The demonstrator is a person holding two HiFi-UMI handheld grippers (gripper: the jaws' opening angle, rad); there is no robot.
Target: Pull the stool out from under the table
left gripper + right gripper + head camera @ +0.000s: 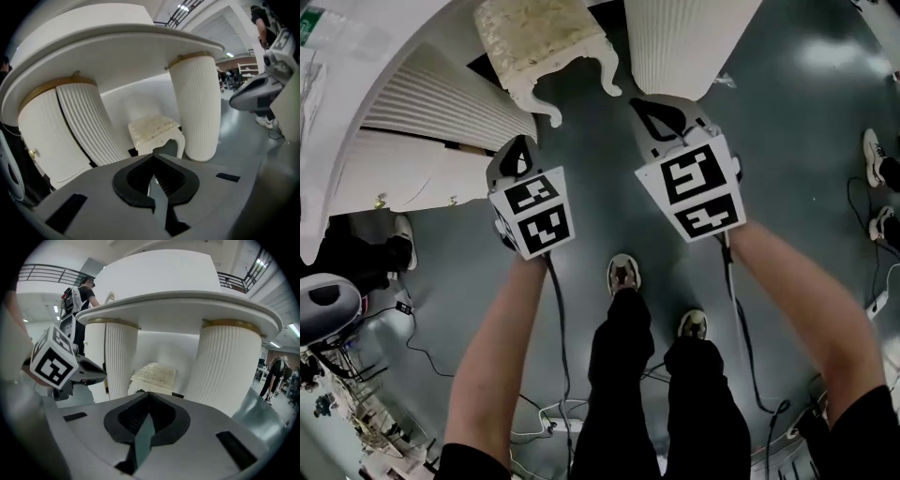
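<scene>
Since left claw (517, 157) and right claw (659, 118) are both closed and empty, short of the stool (539, 37) tucked under the counter (117, 37), we risk nudging it deeper or, clearance being hard to judge, scraping a fluted pedestal (689, 42).

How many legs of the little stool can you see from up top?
2. The stool shows its near left leg and near right leg; the back legs may be hidden under its seat.

Bright overhead light, soft glare on the floor (830, 52), fisheye-warped dark corners.
</scene>
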